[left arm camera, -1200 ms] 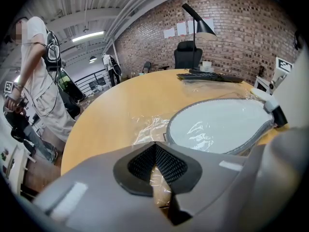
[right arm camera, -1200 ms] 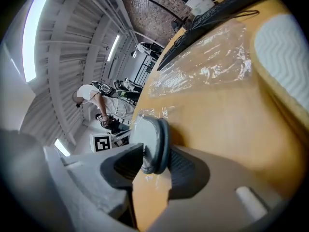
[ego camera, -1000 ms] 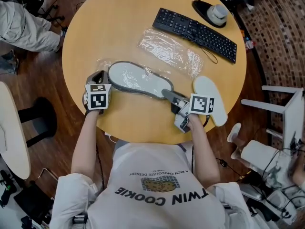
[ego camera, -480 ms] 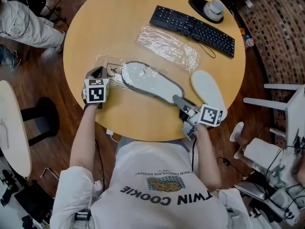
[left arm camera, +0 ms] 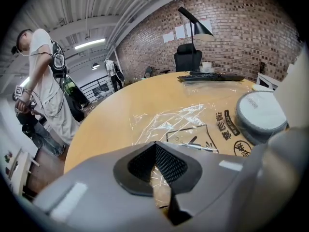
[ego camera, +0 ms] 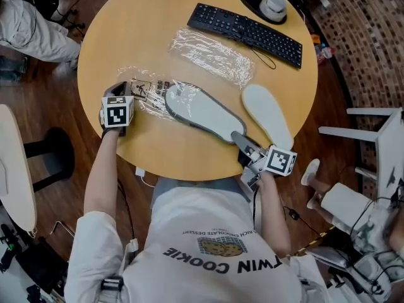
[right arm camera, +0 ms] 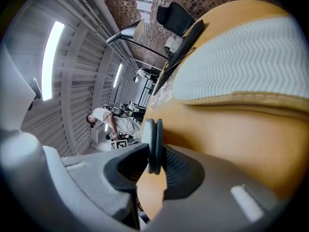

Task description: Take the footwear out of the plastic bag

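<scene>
A white slipper with a grey rim (ego camera: pixel 202 109) lies across the round wooden table (ego camera: pixel 145 30), its toe still inside a clear plastic bag (ego camera: pixel 148 93). My right gripper (ego camera: pixel 240 139) is shut on the slipper's heel near the table's front edge; the right gripper view shows the grey rim (right arm camera: pixel 154 146) pinched between the pads. At the left, my left gripper (ego camera: pixel 126 93) is shut on the bag's end. In the left gripper view the film (left arm camera: pixel 183 129) runs into the jaws and the slipper's toe (left arm camera: pixel 263 115) sits at the right.
A second white slipper (ego camera: pixel 266 113) lies sole up beside the right gripper, with its zigzag sole (right arm camera: pixel 236 57) close in the right gripper view. An empty clear bag (ego camera: pixel 211 55), a black keyboard (ego camera: pixel 243 33) and a lamp base (ego camera: pixel 265 6) are at the back.
The right gripper has pulled the slipper to the right and toward the front edge, most of it coming out of the bag. The left gripper has shifted left with the bag.
</scene>
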A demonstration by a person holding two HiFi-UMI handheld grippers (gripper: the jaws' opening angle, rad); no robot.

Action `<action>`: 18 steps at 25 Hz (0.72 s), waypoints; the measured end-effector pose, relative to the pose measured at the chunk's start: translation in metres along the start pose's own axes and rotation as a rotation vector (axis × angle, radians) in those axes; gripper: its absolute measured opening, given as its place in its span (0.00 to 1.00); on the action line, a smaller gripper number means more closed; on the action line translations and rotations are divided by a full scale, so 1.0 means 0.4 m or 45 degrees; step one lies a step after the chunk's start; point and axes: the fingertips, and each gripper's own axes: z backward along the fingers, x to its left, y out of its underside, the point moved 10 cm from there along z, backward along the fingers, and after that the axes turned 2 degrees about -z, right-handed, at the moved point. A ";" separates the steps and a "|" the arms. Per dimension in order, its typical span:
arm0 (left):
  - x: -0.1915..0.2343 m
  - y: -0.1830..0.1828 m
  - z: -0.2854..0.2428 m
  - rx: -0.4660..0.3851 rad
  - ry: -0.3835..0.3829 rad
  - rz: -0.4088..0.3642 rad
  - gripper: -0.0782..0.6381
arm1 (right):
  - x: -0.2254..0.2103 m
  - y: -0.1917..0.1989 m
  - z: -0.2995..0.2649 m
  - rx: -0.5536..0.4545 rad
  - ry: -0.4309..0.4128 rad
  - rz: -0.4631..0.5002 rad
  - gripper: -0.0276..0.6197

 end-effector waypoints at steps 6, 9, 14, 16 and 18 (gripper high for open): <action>-0.009 0.002 0.005 -0.003 -0.024 0.004 0.12 | -0.034 0.041 0.124 -0.068 0.035 -0.032 0.18; -0.003 0.003 0.007 0.000 -0.031 0.010 0.12 | -0.053 0.065 0.171 -0.103 0.042 -0.056 0.18; -0.006 0.005 0.004 0.006 -0.032 0.018 0.12 | -0.074 0.093 0.243 -0.157 0.070 -0.097 0.18; -0.006 0.004 0.002 0.003 -0.035 0.018 0.12 | -0.081 0.098 0.268 -0.173 0.082 -0.102 0.18; -0.008 0.001 -0.002 0.009 -0.035 0.028 0.12 | -0.087 0.107 0.289 -0.188 0.087 -0.116 0.18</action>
